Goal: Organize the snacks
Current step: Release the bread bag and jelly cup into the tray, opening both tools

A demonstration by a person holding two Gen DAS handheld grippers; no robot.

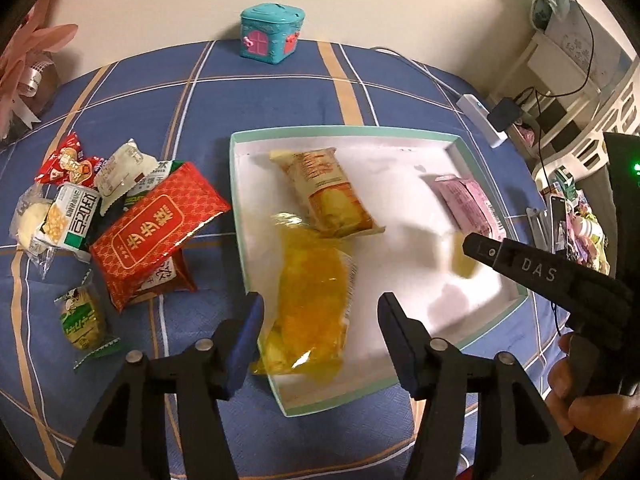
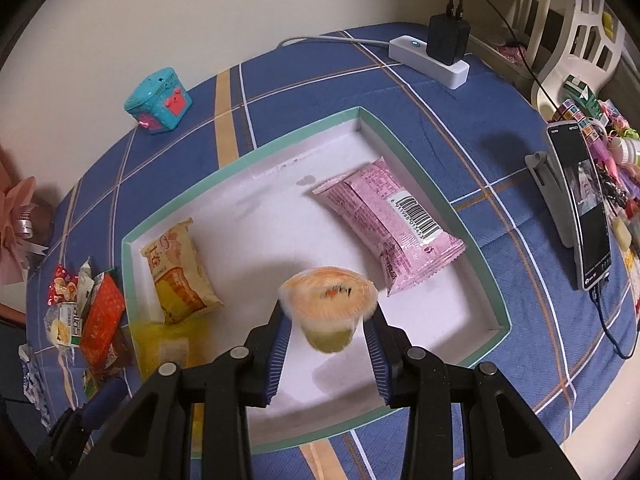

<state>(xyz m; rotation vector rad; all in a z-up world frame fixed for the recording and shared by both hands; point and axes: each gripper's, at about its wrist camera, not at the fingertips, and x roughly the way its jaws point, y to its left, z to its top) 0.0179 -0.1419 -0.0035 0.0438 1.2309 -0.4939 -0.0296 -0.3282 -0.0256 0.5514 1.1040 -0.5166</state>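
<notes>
Desk (image 1: 304, 92), blue plaid cloth. Mint-rimmed tray (image 1: 352, 131) centre; snack pile (image 1: 120, 216) left; teal toy box (image 1: 272, 31) far; power strip (image 2: 428, 60) far right.

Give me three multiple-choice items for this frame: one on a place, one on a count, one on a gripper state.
1. Where does the pink packet lie?
A. inside the teal-rimmed box
B. on the blue cloth beside the snack pile
C. on top of the teal toy house

2. How many wrapped packets lie in the box?
A. one
B. three
C. five

3. What is the right gripper doing?
A. open over nothing
B. clamped on a red packet
C. shut on a jelly cup

Key: 1 A, it rests on the box's white floor near the right wall; 2 B, the pink, the orange and the clear yellow; 3 C, both pads press the cup's sides above the box.
</notes>
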